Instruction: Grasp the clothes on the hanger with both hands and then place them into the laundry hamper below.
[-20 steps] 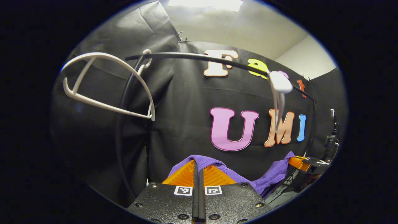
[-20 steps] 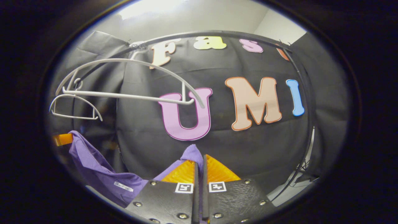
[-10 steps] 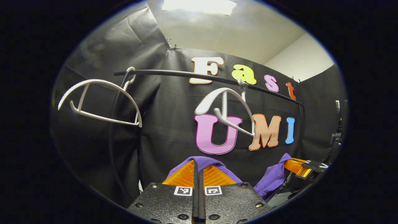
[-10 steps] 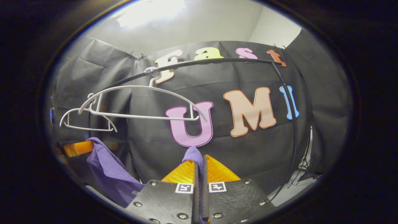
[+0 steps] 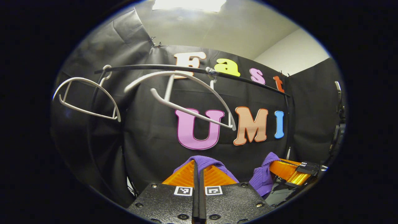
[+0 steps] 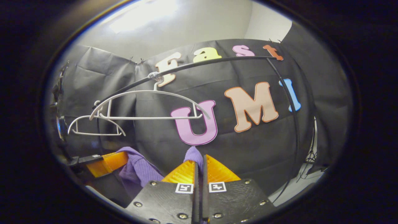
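A purple garment (image 5: 203,161) is off the hangers and hangs between both grippers. My left gripper (image 5: 198,169) is shut on one part of it at the bottom of the left gripper view. My right gripper (image 6: 199,161) is shut on another part, the purple garment (image 6: 193,154), low in the right gripper view. The right gripper (image 5: 290,172) also appears at the lower right of the left gripper view, cloth bunched at its fingers. The left gripper (image 6: 105,161) appears at the lower left of the right gripper view with purple cloth. Two bare white hangers (image 5: 183,93) (image 5: 84,96) hang from the black rail (image 5: 155,67).
The black rail (image 6: 211,62) curves overhead, with its black upright (image 6: 295,130) at the right in the right gripper view. The white hangers (image 6: 146,105) (image 6: 93,126) hang to the upper left there. Black cloth walls close the back and sides.
Both grippers have come down and drawn closer together with the purple garment; rail and hangers now sit higher. The nearer hanger has swung round from edge-on to broadside in the left gripper view.
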### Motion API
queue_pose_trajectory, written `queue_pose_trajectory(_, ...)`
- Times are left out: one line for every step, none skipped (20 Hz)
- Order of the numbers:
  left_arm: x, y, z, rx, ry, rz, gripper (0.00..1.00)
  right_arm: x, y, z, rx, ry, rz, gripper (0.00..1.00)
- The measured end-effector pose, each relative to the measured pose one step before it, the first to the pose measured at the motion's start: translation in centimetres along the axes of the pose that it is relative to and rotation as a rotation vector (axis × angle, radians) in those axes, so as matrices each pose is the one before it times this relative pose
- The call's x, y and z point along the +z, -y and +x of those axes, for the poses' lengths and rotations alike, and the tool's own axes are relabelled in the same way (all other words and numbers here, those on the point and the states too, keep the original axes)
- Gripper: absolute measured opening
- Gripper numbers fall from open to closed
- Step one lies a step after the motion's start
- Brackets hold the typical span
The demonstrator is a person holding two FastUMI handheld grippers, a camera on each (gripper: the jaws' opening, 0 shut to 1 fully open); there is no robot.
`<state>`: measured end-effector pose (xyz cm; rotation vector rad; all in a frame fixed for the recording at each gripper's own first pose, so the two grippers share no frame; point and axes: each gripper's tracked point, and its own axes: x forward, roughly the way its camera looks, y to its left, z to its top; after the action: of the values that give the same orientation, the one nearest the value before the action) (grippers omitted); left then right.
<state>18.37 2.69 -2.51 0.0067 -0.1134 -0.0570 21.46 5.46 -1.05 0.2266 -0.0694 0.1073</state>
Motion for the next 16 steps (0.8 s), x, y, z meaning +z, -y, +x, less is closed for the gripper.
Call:
queue_pose_trajectory(-0.378,0.376,0.203,-0.00489,0.00086,-0.00677,0.0,-0.226,0.221,0.157,-0.0034,0.00066,-0.0008,0.08)
queue_pose_trajectory(-0.544,0.196,0.299,0.00039,-0.00034,-0.00599,0.01,-0.384,0.236,0.138,0.00056,-0.00365,-0.00209,0.08)
queue_pose_trajectory(-0.714,-0.039,0.268,0.00849,-0.00046,0.00289,0.0,-0.546,0.312,0.238,-0.00116,-0.00511,-0.00073,0.09)
queue_pose_trajectory(-0.962,-0.066,0.522,0.01292,-0.00319,0.01174,0.0,-0.691,0.348,0.182,-0.00285,-0.00814,-0.00004,0.08)
queue_pose_trajectory(-1.214,0.175,0.304,0.00789,-0.01221,0.01532,0.0,-1.106,0.461,0.163,-0.00544,-0.01111,0.0014,0.09)
queue_pose_trajectory(-1.586,0.187,0.18,0.0014,-0.01583,0.00989,0.0,-1.204,0.576,0.217,-0.00877,-0.01624,0.00374,0.08)
queue_pose_trajectory(-1.4,0.344,0.175,-0.00535,-0.01334,0.00413,0.0,-1.495,0.731,0.077,-0.01199,-0.01879,0.00973,0.08)
queue_pose_trajectory(-1.373,0.335,0.24,-0.00591,-0.01037,0.00569,0.0,-1.42,0.434,0.226,-0.00685,-0.02186,0.0117,0.04)
queue_pose_trajectory(-1.064,0.211,0.335,-0.00278,0.00104,0.00677,0.0,-1.432,0.405,0.262,-0.00476,-0.01813,0.00734,0.08)
queue_pose_trajectory(-1.286,-0.06,0.137,0.00128,-0.0026,0.00752,0.0,-1.246,0.442,0.18,-0.01066,-0.01084,0.00424,0.04)
queue_pose_trajectory(-1.51,0.03,0.256,-0.00034,-0.00702,0.00603,0.0,-1.199,0.636,0.17,-0.01334,-0.00849,0.00132,0.04)
queue_pose_trajectory(-1.68,-0.152,0.428,0.00254,-0.01068,-0.00354,0.0,-1.493,0.528,0.387,-0.0139,-0.01016,-0.0029,0.04)
queue_pose_trajectory(-1.637,-0.08,0.246,0.00243,-0.02429,-0.00158,0.0,-1.425,0.421,0.145,-0.00747,-0.01727,-0.00833,0.04)
queue_pose_trajectory(-1.63,-0.233,0.223,0.00484,-0.02288,-0.00399,0.0,-1.398,0.219,0.079,-0.00105,-0.01974,-0.01489,0.04)
queue_pose_trajectory(-1.492,-0.21,0.239,0.00202,-0.02089,-0.0069,0.0,-1.209,0.335,0.244,-0.00541,-0.01716,-0.01971,0.04)
queue_pose_trajectory(-1.41,-0.278,0.312,-0.00032,-0.01892,-0.00879,0.0,-1.295,0.635,0.079,-0.01108,-0.01805,-0.01127,0.04)
